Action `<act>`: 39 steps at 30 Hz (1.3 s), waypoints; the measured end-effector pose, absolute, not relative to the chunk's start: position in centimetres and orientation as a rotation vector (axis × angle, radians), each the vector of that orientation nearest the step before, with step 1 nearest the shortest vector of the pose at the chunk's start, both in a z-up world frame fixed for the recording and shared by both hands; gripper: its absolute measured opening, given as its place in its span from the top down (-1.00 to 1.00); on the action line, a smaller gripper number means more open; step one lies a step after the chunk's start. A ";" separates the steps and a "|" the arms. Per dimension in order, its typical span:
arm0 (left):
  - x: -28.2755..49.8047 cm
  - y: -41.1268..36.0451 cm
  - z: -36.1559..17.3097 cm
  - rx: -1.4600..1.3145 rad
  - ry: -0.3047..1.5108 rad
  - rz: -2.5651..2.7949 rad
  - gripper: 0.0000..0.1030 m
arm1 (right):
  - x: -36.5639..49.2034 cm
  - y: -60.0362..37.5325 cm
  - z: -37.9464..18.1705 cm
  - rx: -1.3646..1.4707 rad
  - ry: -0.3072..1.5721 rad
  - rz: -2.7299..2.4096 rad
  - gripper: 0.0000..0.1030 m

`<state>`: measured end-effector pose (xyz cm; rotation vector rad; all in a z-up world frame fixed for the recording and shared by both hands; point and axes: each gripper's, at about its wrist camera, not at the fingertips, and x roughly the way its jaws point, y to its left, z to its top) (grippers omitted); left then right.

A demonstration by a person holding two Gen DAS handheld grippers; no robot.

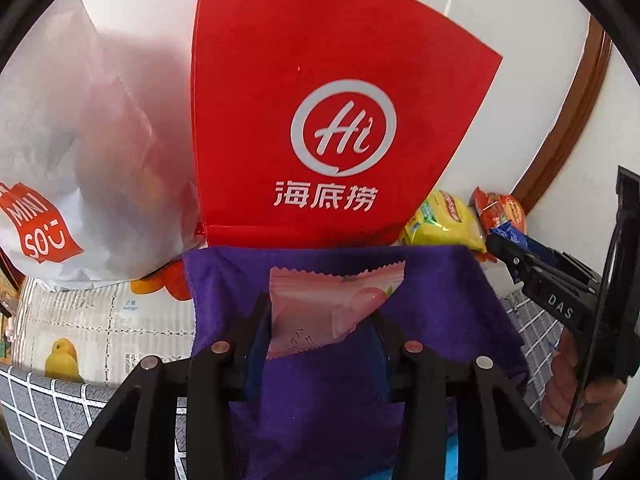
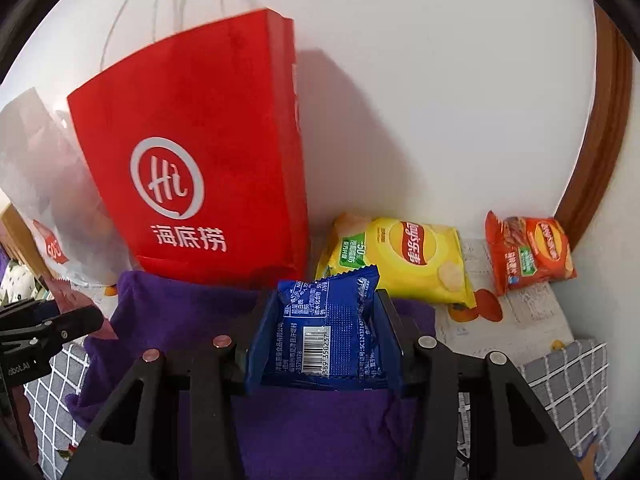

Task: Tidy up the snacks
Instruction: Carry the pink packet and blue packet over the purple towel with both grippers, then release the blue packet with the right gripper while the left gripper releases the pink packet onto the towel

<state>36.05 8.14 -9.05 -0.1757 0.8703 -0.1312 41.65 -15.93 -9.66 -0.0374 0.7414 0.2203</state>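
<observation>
Red paper bag point(image 1: 320, 80) stands straight ahead against the white wall, blocking the way forward, with a translucent white bag point(image 1: 80, 140) at its left. Yellow chip bag point(image 2: 404, 260) and orange chip bag point(image 2: 528, 252) lie to its right near the wall corner. Over a purple cloth point(image 1: 440, 300), the left gripper point(image 1: 324, 320) has its jaws pinching a pink snack packet point(image 1: 328, 304); the right gripper point(image 2: 324, 336) pinches a blue snack packet point(image 2: 324, 328). Open counter point(image 2: 560, 376) shows to the right of the cloth.
</observation>
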 end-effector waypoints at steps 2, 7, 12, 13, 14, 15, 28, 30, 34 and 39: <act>36.2 8.0 -9.8 -0.179 0.891 -0.137 0.20 | 42.1 -16.0 -10.2 -0.059 0.762 0.221 0.08; 36.6 7.8 -11.0 -0.177 0.917 -0.137 0.20 | 42.3 -16.4 -11.0 -0.120 0.766 0.225 0.08; 37.0 8.2 -11.6 -0.198 0.937 -0.132 0.20 | 43.3 -17.3 -12.4 -0.155 0.822 0.246 0.08; 37.1 8.2 -11.7 -0.201 0.944 -0.132 0.20 | 43.4 -17.4 -12.6 -0.159 0.828 0.242 0.08; 37.2 8.2 -11.9 -0.202 0.955 -0.131 0.20 | 43.5 -17.5 -12.8 -0.158 0.834 0.240 0.08; 37.2 8.2 -12.0 -0.201 0.962 -0.129 0.20 | 43.6 -17.6 -12.9 -0.153 0.843 0.244 0.08; 38.1 7.3 -13.1 -0.168 1.024 -0.119 0.20 | 44.1 -16.8 -14.7 -0.192 0.903 0.257 0.07; 38.2 7.4 -13.1 -0.171 1.028 -0.116 0.20 | 44.2 -16.8 -14.9 -0.198 0.914 0.253 0.07; 38.5 7.3 -13.5 -0.176 1.037 -0.113 0.20 | 44.3 -16.7 -15.3 -0.204 0.928 0.245 0.07; 38.5 7.4 -14.0 -0.176 1.054 -0.106 0.20 | 44.4 -16.4 -15.8 -0.219 0.946 0.250 0.07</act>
